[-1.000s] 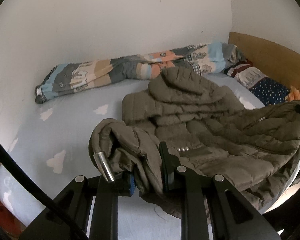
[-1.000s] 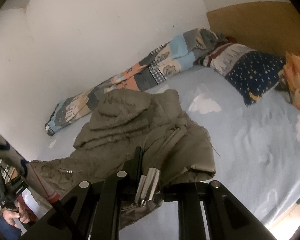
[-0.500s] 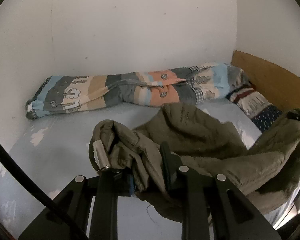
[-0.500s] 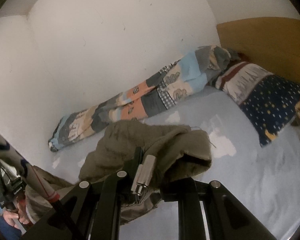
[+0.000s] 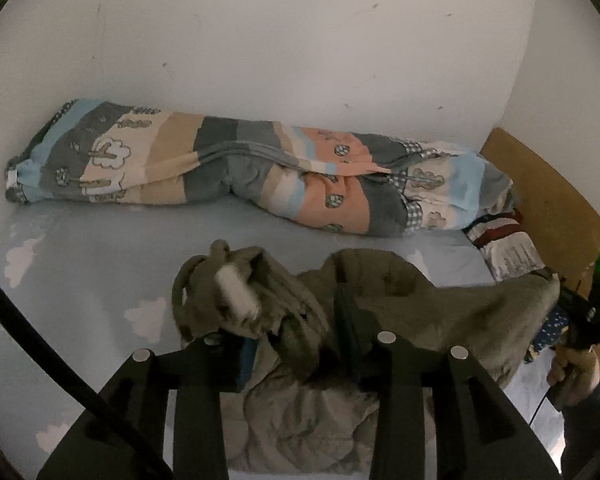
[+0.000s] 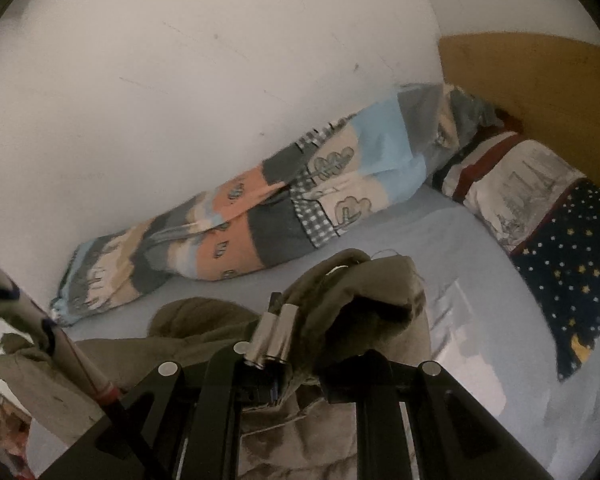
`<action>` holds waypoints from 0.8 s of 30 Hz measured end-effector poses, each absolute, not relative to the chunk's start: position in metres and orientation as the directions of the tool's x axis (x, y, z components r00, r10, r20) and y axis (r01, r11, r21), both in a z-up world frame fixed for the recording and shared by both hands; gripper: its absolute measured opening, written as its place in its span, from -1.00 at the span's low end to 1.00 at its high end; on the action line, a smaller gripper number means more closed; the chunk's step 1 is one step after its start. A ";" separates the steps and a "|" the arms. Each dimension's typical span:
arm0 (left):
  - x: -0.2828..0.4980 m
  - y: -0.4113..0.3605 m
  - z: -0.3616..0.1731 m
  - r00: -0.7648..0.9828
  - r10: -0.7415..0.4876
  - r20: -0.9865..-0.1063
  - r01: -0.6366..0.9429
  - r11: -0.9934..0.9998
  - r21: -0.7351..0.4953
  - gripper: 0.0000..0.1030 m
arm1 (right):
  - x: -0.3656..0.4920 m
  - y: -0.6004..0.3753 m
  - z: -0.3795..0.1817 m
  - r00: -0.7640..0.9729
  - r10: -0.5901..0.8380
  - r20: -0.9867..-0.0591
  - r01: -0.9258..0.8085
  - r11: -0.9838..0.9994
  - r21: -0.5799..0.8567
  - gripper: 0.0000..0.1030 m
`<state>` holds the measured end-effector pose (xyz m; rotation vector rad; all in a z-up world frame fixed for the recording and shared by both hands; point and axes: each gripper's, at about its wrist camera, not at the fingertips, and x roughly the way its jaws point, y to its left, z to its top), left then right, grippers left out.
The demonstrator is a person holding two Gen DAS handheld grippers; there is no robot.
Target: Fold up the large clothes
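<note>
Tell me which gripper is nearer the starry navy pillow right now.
Right. The right gripper, clamping the jacket, is just left of the starry navy pillow. The left gripper grips the jacket's other end, farther toward the foot of the bed.

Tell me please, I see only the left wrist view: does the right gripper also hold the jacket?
Observer: Yes. In the right wrist view the right gripper has its jaws shut on a bunched edge of the jacket.
Operator: What lies to the right of it?
Observer: A dark blue pillow with stars, flat on the bed.
Operator: And behind that pillow?
Observer: A wooden headboard, against the wall.
</note>
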<state>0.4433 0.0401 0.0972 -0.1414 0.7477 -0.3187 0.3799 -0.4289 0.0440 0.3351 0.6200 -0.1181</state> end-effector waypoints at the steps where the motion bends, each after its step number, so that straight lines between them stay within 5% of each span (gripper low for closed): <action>1: 0.447 0.040 0.095 0.688 -0.338 -0.642 0.241 0.941 -0.238 -0.29 | 0.394 -0.431 0.037 0.801 -0.015 -0.598 0.221 0.937 0.272 -0.71; 14: 0.441 0.045 0.072 0.775 -0.237 -0.586 0.239 0.968 -0.076 -0.09 | 0.489 -0.448 -0.030 0.704 -0.088 -0.705 0.307 0.932 0.190 -0.71; 24: 0.440 -0.090 -0.027 0.605 -0.352 -0.714 0.465 0.884 -0.043 -0.09 | 0.506 -0.466 -0.059 0.666 -0.039 -0.745 0.349 0.899 0.265 -0.59</action>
